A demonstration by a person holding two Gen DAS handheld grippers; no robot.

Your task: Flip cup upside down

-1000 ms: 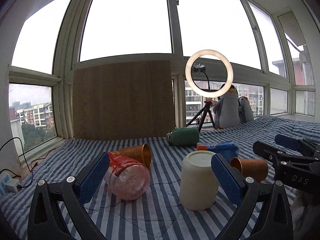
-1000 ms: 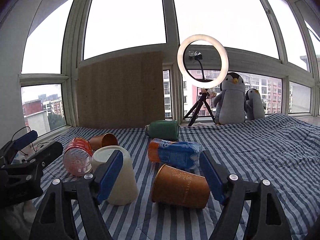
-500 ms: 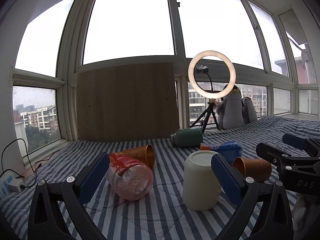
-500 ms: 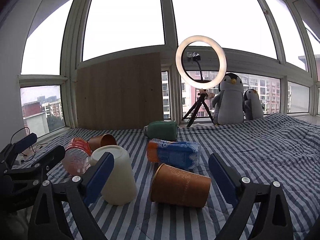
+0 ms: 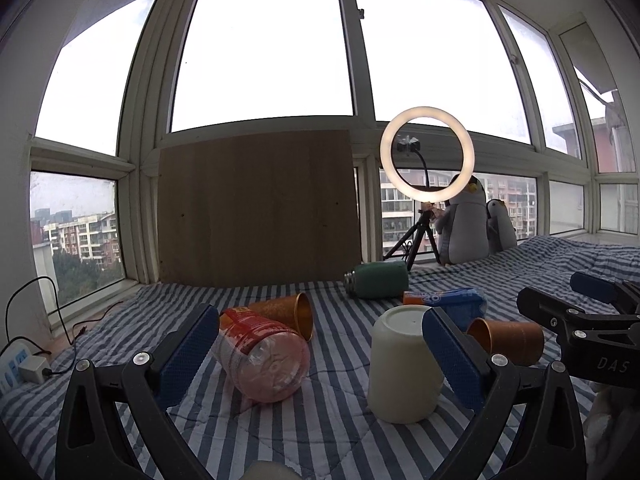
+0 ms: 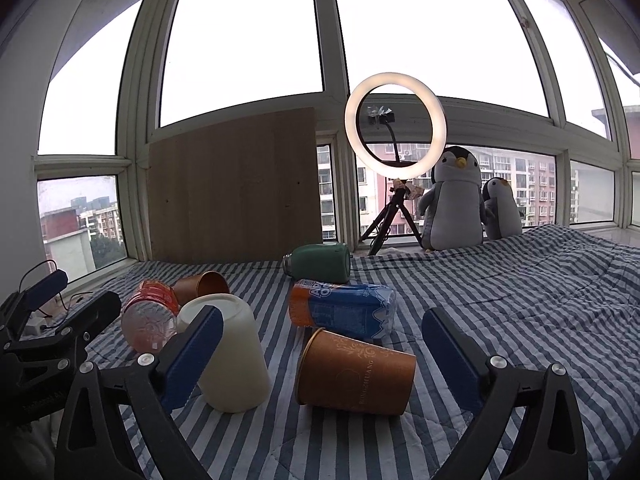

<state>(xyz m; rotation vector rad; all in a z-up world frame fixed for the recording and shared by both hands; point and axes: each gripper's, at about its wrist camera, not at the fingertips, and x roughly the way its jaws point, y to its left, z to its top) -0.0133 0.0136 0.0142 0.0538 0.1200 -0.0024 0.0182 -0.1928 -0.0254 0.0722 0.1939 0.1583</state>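
A cream cup stands upside down on the striped bedspread, just inside my left gripper's right finger; it also shows in the right wrist view behind my right gripper's left finger. My left gripper is open and empty, with a clear red-labelled bottle lying between its fingers. My right gripper is open and empty, with a brown paper cup lying on its side between its fingers. A second brown paper cup lies on its side behind the bottle.
A blue and orange packet and a green flask lie farther back. A ring light on a tripod, two plush penguins and a wooden board stand at the windows. A cable and power strip lie at the left.
Both grippers have pulled back and tilted up a little. The right gripper's jaws have opened wider. The cream cup stays upside down where it stood.
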